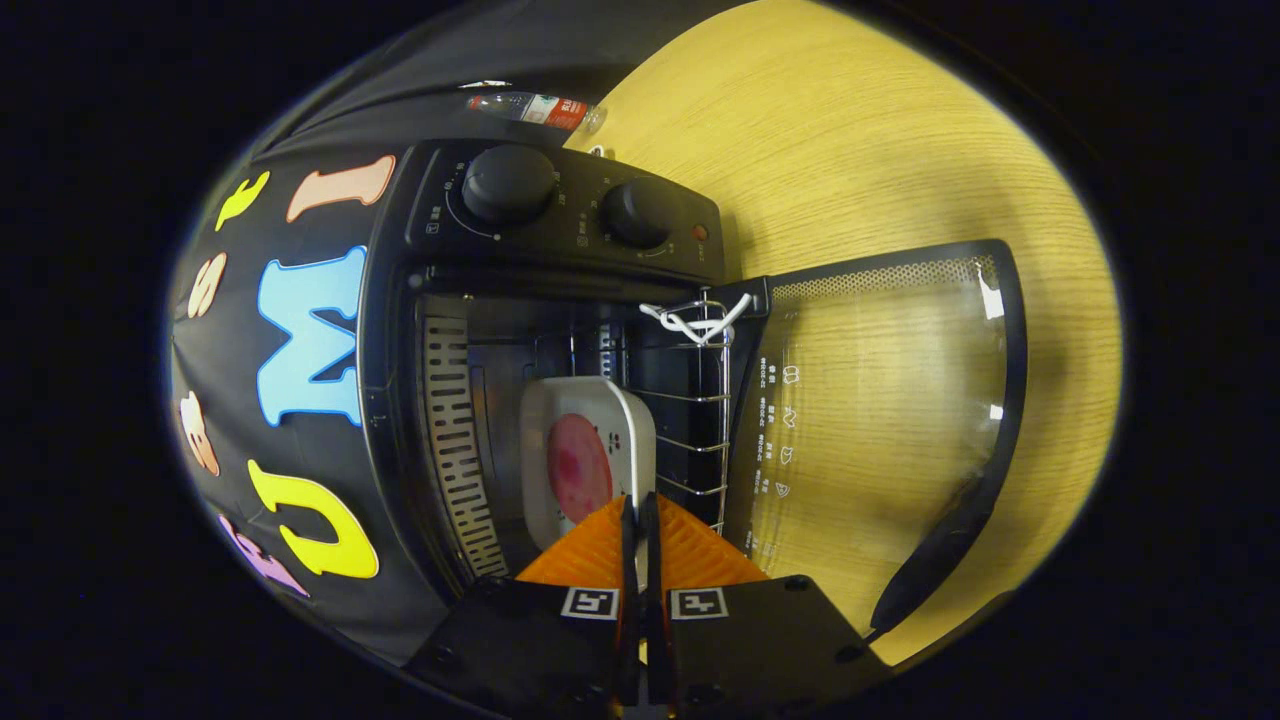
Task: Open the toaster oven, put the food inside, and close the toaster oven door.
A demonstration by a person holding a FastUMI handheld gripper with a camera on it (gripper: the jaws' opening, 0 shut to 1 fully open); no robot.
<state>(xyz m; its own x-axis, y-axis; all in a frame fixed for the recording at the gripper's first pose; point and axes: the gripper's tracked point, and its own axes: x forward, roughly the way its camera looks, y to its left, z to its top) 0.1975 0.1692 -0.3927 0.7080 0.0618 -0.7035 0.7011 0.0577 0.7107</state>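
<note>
Oven: the black toaster oven with two round knobs (560, 330) is showing rolled onto its side in this view, its knobs in the upper middle of the frame and its cavity gaping toward the gripper, so the way in is standing clear.
Door: the glass oven door with a black frame and handle (890, 420) is hanging fully open to the right of centre, lying flat over the pale wooden tabletop (850, 130), which I judge is keeping it out of the path of the dish.
Rack: the chrome wire rack (700, 410) is sitting at the mouth of the cavity, with a white cord (690, 322) looped round its top bar.
Food: the white rounded dish carrying a pink round slice of food (585, 465) is resting inside the cavity, just left of the rack, in the lower middle of the frame; placement looks done to me.
Tongs: the gripper (640, 515) is showing its fingers pressed nearly together, with just a thin slit between them.
Hold: the fingertips are overlapping the near edge of the dish; whether they are pinching its rim or merely sitting in front of it, I cannot tell.
Remaining: the door is waiting to be swung shut.
Background: a clear plastic bottle with a red label (535, 108) is lying beyond the oven, at the top.
</note>
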